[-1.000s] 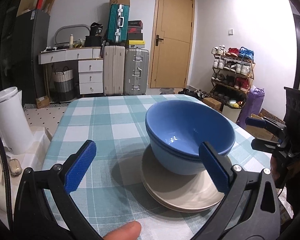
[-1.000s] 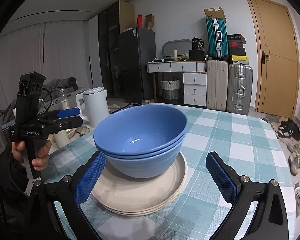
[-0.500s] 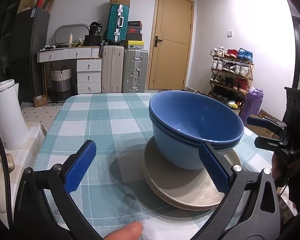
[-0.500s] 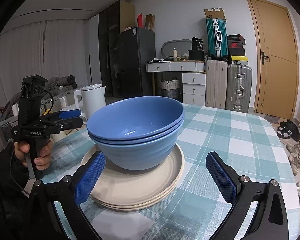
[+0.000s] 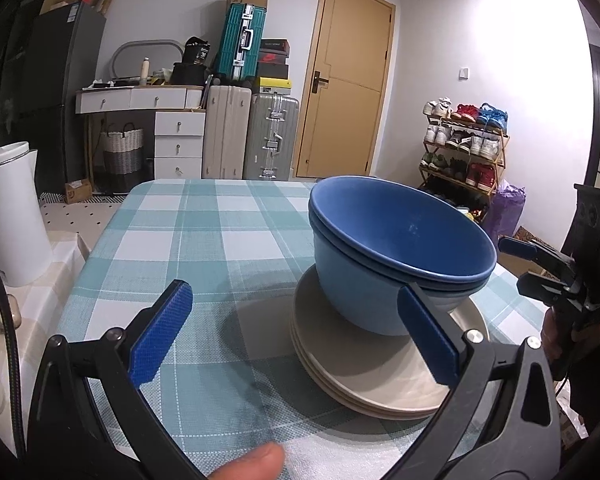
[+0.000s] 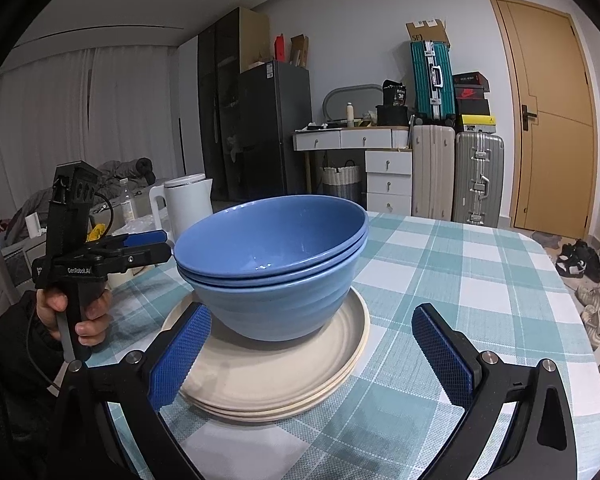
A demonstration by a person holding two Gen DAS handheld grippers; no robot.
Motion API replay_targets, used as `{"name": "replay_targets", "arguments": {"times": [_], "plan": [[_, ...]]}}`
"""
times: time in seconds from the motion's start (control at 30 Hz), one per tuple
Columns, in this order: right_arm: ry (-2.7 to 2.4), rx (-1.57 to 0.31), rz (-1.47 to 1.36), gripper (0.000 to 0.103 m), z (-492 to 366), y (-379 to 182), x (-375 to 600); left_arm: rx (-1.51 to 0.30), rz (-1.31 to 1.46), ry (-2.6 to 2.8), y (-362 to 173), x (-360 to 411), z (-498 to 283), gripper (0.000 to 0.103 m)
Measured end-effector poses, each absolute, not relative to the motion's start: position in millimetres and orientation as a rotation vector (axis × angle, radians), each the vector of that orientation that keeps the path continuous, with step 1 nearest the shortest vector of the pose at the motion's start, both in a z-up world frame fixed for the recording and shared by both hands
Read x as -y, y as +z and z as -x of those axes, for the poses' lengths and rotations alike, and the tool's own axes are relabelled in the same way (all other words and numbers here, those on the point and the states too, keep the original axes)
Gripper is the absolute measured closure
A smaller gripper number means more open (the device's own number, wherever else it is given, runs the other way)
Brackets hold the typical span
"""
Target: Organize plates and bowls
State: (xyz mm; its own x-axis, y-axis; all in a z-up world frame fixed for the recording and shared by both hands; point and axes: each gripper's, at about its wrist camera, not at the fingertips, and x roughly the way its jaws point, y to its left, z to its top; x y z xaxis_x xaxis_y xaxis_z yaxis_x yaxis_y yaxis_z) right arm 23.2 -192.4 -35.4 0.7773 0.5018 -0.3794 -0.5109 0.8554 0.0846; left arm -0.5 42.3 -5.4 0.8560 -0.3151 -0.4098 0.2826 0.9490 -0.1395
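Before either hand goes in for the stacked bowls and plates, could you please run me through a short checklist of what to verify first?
1. Left tongs open: ok, blue pads spread wide, nothing between them.
2. Right tongs open: ok, also spread and empty.
3. Blue bowls nested squarely: ok, rims roughly parallel.
4. Bowls centred on the beige plates: not ok, they sit toward the far edge of the plates in the right wrist view.
5. Plates aligned with each other: ok, edges roughly flush in both views.
6. Stack well in from the edge of the checked tablecloth: cannot tell, the near edge is hidden by the tongs.
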Motion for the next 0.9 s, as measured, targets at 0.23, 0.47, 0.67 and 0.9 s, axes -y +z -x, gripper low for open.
{"name": "replay_targets", "arguments": {"times": [0.23,0.47,0.67,0.9], "plan": [[0.545,-0.391,0.041,0.001,-20.2,-34.3,190.4,-0.445,0.045,-0.322,-6.5,-42.0,-2.3,0.001],[0.544,-0.388,0.035,0.0,-20.4,-34.5,192.4,-0.441,0.04,-0.329,-8.3,-42.3,-4.9,0.001],[0.545,-0.389,0.036,0.001,-20.4,-34.6,192.0,-0.44,0.038,-0.332,-9.3,-42.6,-7.0,0.001],[0.547,-0.388,0.035,0.001,-20.1,-34.6,191.4,-0.44,0.038,-0.332,-9.0,-41.1,-5.8,0.001]]}}
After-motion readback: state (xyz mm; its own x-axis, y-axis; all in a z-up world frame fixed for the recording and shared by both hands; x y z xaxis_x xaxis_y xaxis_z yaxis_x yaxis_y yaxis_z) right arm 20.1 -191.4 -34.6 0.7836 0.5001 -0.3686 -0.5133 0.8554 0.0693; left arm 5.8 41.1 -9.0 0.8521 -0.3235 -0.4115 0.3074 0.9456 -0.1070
